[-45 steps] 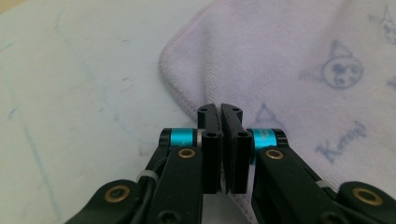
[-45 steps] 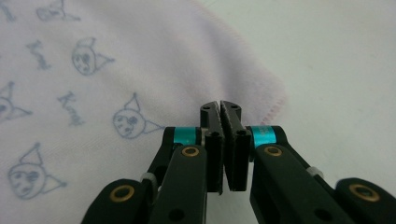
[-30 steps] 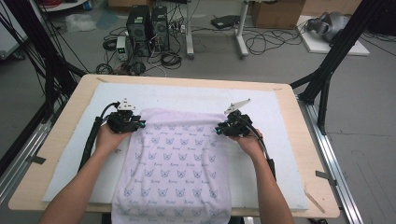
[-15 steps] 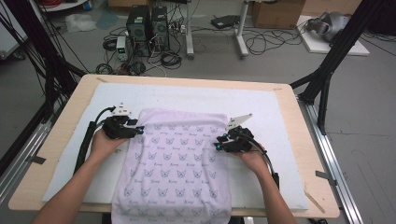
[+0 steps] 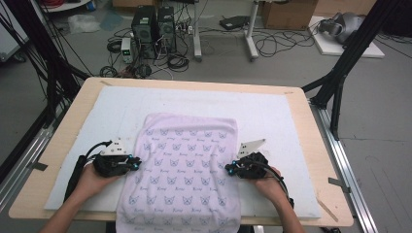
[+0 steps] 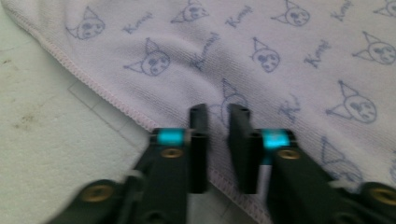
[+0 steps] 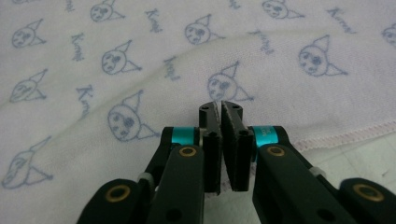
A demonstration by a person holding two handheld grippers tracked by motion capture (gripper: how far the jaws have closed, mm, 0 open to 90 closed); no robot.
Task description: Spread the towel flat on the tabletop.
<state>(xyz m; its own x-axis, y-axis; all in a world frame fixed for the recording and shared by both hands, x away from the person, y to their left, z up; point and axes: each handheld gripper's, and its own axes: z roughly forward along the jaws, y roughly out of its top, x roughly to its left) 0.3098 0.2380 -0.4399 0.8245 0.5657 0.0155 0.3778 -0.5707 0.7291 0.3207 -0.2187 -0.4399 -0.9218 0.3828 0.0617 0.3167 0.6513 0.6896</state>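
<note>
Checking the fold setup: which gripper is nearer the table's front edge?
Right, slightly. The right gripper sits at the towel's right hem, a little lower in the high view than the left gripper at the left hem.

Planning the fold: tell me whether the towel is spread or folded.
Spread: the lilac towel lies as one flat sheet on the white mat, its near end hanging over the table edge.

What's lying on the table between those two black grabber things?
Between the left gripper and right gripper, the high view shows the lilac printed towel, nothing else.
</note>
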